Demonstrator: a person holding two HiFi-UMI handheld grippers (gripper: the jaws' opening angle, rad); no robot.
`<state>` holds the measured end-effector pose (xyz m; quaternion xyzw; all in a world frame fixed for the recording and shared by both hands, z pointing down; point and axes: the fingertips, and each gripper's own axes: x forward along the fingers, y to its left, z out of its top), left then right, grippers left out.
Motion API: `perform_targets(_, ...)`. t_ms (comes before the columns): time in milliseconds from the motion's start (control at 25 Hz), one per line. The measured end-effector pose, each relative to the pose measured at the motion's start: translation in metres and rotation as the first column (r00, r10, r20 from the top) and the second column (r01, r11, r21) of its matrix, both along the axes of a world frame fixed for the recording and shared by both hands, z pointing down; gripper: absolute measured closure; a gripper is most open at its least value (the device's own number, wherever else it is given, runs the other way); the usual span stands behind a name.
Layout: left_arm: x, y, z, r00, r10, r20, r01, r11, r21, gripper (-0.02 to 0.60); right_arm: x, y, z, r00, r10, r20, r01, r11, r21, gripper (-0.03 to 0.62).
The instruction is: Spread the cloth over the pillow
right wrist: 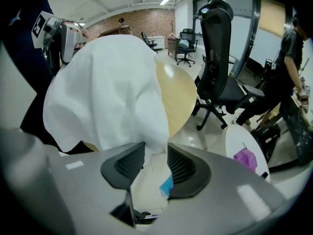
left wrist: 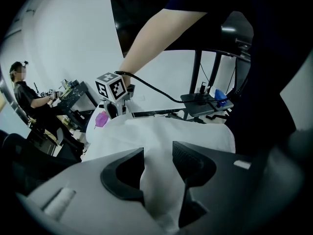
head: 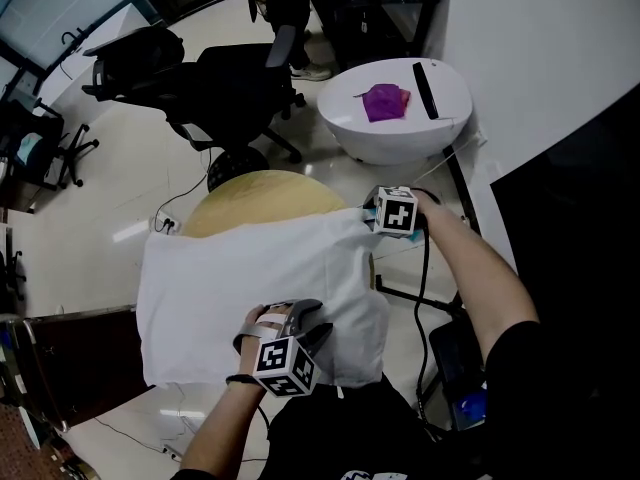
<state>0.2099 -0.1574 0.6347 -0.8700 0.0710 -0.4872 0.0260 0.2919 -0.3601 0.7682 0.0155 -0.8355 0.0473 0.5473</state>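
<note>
Cloth (head: 250, 288) held at two edges
The left claw (left wrist: 157, 153) pinches a fold of the cloth at its near edge, the right claw (right wrist: 156, 151) nips its far right corner; it lies humped over the round table (head: 265, 193)

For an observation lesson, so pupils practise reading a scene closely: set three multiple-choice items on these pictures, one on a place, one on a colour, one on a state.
1. Where does the purple cloth lie?
A on the office chair
B on the white round table
C on the floor

2. What colour is the draped cloth on the wooden table?
A white
B purple
C black

3. What stands between the jaws of the left gripper?
A nothing
B a black cable
C a fold of the draped cloth

Key:
1 B, the head view shows it on that table's top.
2 A, it is white in every view.
3 C, the left gripper view shows the fold filling the gap.
</note>
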Motion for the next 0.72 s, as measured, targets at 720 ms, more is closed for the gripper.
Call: perform_targets(720, 0.001, 0.002, 0.004, 1.0, 0.004, 0.001, -0.004, 1.0, 0.002, 0.408, 0.01, -0.043, -0.022, 0.998, 0.069, -0.014, -0.066, 0.987, 0.145, 0.579)
